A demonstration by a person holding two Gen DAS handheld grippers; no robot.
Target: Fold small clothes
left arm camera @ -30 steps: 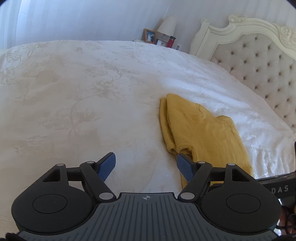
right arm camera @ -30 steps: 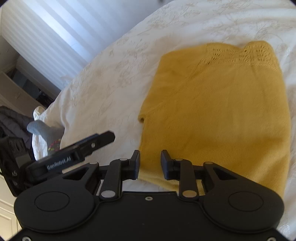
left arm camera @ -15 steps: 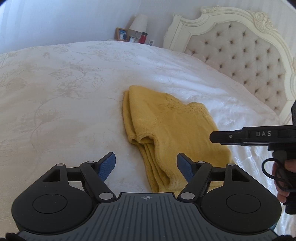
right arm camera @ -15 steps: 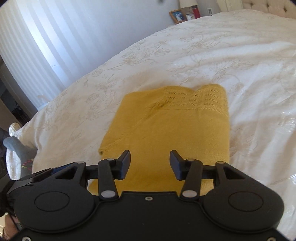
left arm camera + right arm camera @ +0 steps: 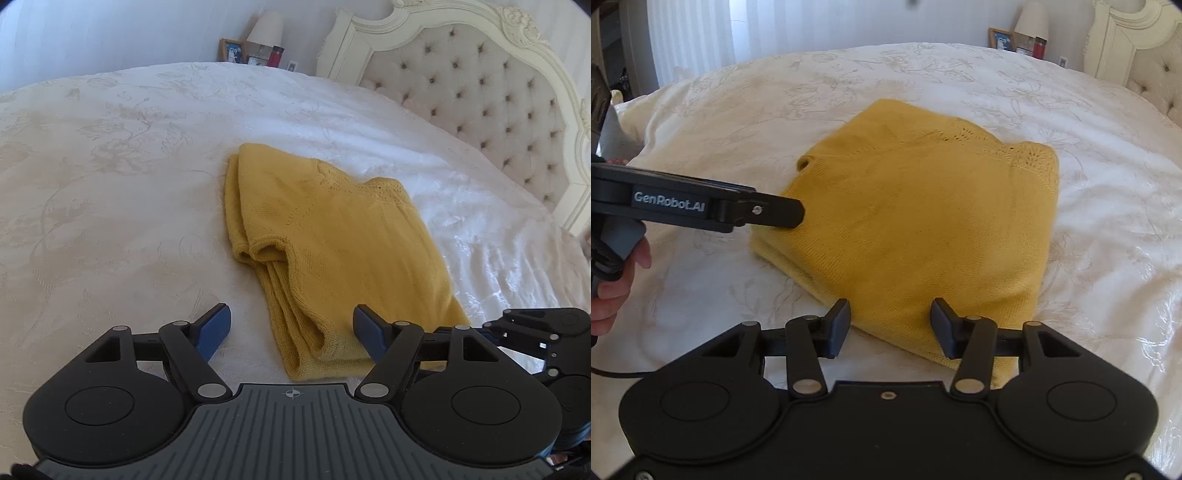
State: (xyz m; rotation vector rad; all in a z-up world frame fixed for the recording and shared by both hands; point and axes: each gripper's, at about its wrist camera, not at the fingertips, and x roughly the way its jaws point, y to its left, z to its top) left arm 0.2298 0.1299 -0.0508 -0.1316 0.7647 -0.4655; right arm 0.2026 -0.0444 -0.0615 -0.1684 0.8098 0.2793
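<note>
Both grippers stand with jaws apart and nothing clamped: left gripper (image 5: 291,328) straddles the near corner of the yellow knit sweater (image 5: 332,236), right gripper (image 5: 890,325) hovers over its near hem. Folded flat on the white bedspread (image 5: 110,184), it looks light, soft and floppy — likely to sag and stretch. Pinch every stacked layer at the near edge corners.

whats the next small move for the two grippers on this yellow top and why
Probably lower both onto the near hem and pinch it. The yellow top lies folded lengthwise on the bed, and the left gripper and right gripper hover open over that edge, holding nothing.
</note>
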